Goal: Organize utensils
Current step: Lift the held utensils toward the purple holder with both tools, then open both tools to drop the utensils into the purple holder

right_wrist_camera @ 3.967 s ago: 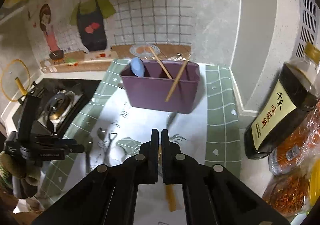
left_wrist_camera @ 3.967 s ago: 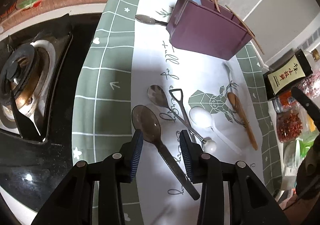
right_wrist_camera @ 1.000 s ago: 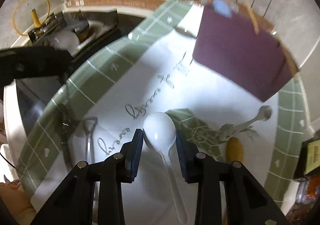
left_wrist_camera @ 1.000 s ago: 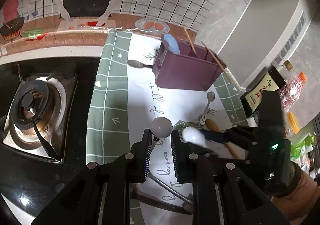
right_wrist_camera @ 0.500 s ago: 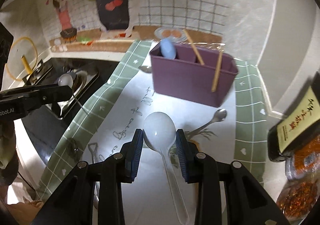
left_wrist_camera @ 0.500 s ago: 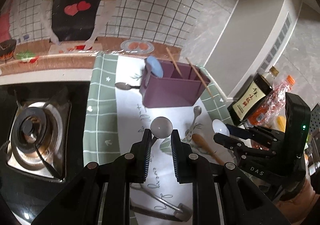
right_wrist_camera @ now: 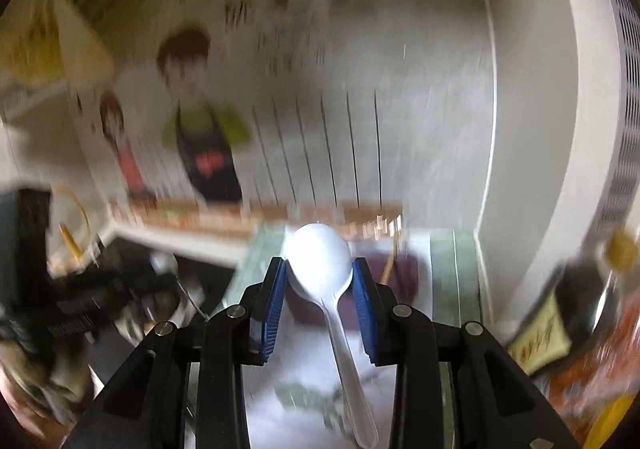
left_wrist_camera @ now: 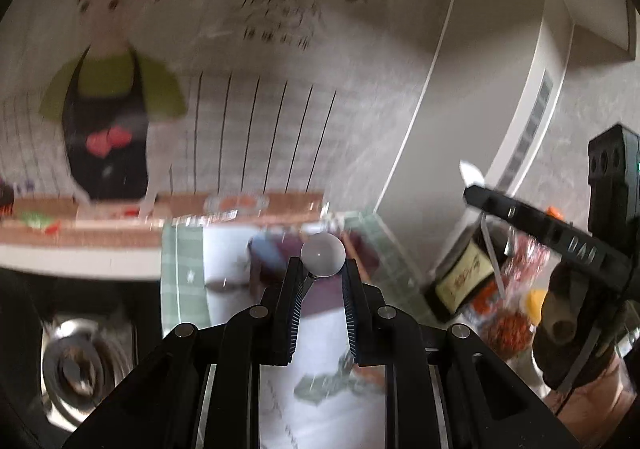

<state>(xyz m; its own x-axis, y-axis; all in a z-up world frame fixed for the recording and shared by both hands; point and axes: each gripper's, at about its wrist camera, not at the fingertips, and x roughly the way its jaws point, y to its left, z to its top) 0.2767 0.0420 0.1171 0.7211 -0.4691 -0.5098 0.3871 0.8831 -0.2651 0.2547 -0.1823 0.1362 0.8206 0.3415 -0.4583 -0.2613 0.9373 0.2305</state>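
My left gripper [left_wrist_camera: 320, 269] is shut on a metal utensil whose round white ball end [left_wrist_camera: 322, 254] sticks up between the fingertips. In the right wrist view my right gripper [right_wrist_camera: 319, 269] is shut on a white plastic spoon [right_wrist_camera: 320, 255], gripped at the bowl with the handle trailing down toward the camera. Both are held high above the counter. The purple utensil caddy [left_wrist_camera: 320, 289] lies blurred behind the left fingers; it shows as the purple caddy [right_wrist_camera: 394, 275] behind the right ones. The right gripper [left_wrist_camera: 476, 189] with its spoon also shows at the right of the left wrist view.
A green-and-white mat [left_wrist_camera: 180, 261] covers the counter, with a gas burner [left_wrist_camera: 72, 369] at the left. A dark sauce bottle [left_wrist_camera: 464, 273] and red snack bags [left_wrist_camera: 508, 321] stand at the right. The illustrated tiled wall [left_wrist_camera: 240, 109] rises behind. Both views are motion-blurred.
Both grippers have risen well above the mat with their utensils still held. The views tilted up toward the wall, and the caddy slid lower in both views.
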